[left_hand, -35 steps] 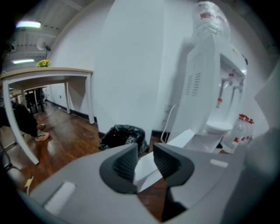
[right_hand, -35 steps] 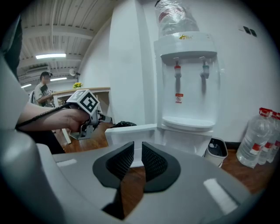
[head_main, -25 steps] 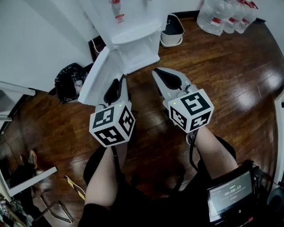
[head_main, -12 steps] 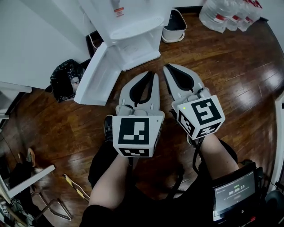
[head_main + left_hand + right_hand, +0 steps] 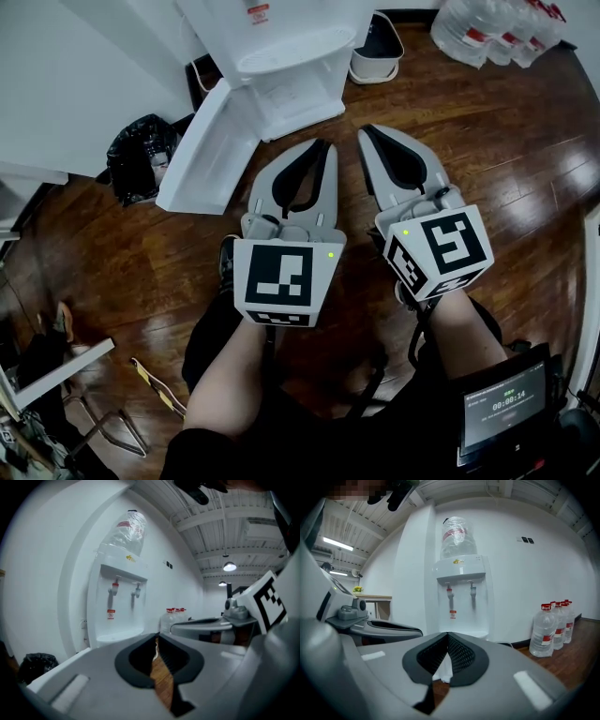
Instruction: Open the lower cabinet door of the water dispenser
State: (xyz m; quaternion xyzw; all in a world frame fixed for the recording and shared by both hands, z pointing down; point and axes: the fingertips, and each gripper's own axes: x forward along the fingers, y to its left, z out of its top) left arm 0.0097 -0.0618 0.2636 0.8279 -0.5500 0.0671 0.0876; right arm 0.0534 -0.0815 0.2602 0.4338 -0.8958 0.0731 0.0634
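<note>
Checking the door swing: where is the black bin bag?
Head view, left side: the black bin bag sits just left of the open cabinet door.

Both tools are pale grey plastic shells, the left gripper (image 5: 319,145) and the right gripper (image 5: 367,131) alike, each tapering to a blunt beak with a black leaf-shaped recess along the jaw. Inside, the pads (image 5: 459,656) are black and finely ribbed. At the rear of each sits a white cube (image 5: 281,281) printed with bold black square markers, with a small green light (image 5: 331,254) near one corner. A thin black cable (image 5: 411,328) trails from the right one. The person wears dark clothing (image 5: 281,422) and a dark shoe (image 5: 228,267).
</note>
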